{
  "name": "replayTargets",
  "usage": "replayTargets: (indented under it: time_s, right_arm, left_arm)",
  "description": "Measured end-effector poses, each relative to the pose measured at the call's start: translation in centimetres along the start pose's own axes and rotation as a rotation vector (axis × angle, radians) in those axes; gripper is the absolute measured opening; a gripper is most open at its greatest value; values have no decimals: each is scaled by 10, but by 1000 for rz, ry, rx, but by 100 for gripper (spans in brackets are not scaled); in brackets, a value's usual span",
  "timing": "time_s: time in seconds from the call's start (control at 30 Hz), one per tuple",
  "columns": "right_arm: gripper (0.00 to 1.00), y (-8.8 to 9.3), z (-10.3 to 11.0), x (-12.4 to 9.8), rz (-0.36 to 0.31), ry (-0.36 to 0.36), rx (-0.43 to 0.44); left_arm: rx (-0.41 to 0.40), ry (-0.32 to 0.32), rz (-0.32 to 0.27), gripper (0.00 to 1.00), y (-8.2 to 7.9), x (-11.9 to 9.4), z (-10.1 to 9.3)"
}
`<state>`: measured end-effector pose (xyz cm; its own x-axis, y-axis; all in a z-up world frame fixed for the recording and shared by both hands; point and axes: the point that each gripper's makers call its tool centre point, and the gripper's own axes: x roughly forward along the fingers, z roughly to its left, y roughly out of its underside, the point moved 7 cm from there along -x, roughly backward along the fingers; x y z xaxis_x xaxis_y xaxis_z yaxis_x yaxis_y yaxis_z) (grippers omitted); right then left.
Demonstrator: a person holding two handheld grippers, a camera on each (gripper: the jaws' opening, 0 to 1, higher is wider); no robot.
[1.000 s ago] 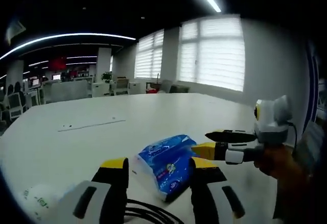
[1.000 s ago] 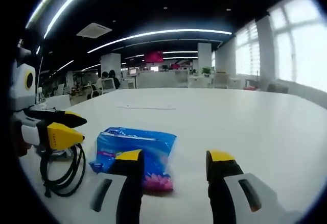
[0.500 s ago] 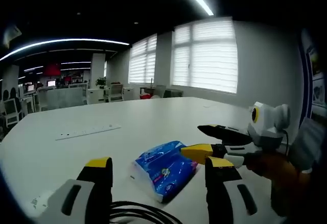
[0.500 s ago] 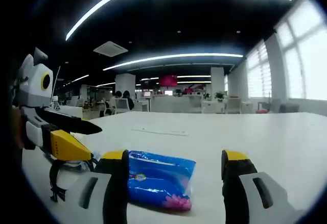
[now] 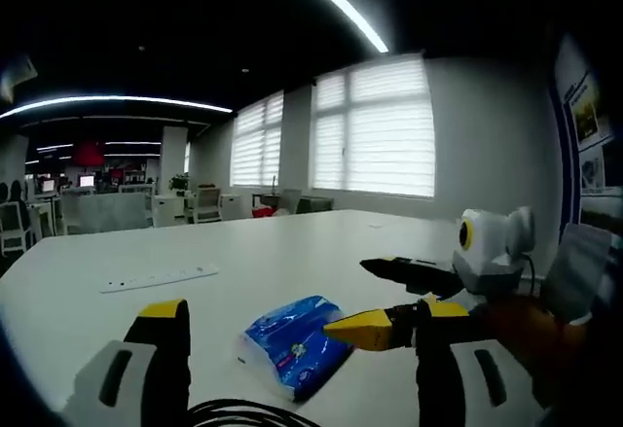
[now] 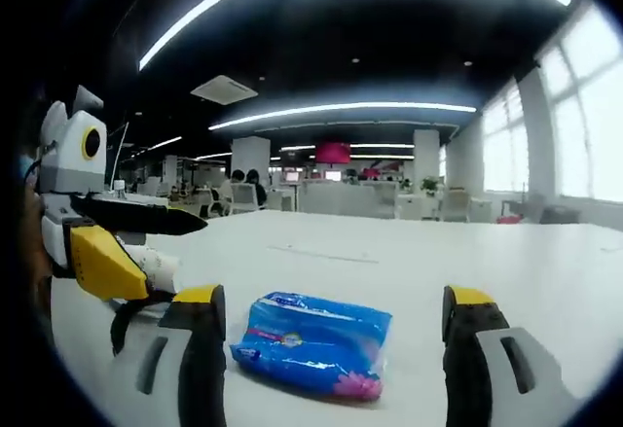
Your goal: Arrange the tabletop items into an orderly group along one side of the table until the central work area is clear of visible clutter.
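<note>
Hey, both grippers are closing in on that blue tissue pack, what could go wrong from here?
1. The left gripper and right gripper point at the blue tissue pack from opposite sides and look close together; they might collide.
2. The black cable lies coiled just beside the pack and could snag a jaw or get dragged along.
3. The pack is soft and lies flat on the white table, so a shallow grasp may only crumple the wrapper and slip.

A dim open-plan office with long white ceiling light strips [image 6: 321, 111] and tall windows with pale blinds [image 5: 372, 125] along one wall. Far desks and white chairs [image 5: 204, 203] stand beneath a red wall screen [image 6: 332, 152].
</note>
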<state>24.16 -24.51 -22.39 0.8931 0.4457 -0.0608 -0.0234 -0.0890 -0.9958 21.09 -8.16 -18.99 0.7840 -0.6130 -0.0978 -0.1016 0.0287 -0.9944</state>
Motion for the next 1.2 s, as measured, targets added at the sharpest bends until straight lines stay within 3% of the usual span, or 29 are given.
replayTargets:
  time_s: [0.23, 0.53, 0.67, 0.9, 1.07, 1.17, 1.2]
  right_arm:
    - [96, -8, 16, -2, -13, -69, -57]
    - [96, -12, 30, -5, -22, -116, -88]
    - [95, -13, 36, -6, -11, -131, -130]
    - [93, -16, 57, -6, 3, -181, -220]
    - [91, -18, 72, -3, 16, -201, -267]
    - [92, -22, 82, -4, 5, -221, -290]
    - [92, -23, 84, -4, 5, -226, -296]
  left_arm:
    - [12, 24, -31, 100, -7, -16, -8]
    - [54, 21, -6, 100, -11, -31, -2]
    - [60, 32, -43, 100, -13, -44, -1]
    - [71, -4, -26, 100, -14, -67, 7]
    - [66, -33, 10, 100, -7, -83, 13]
    - [58, -37, -4, 100, -4, -91, 19]
    - [47, -67, -6, 100, -3, -94, 24]
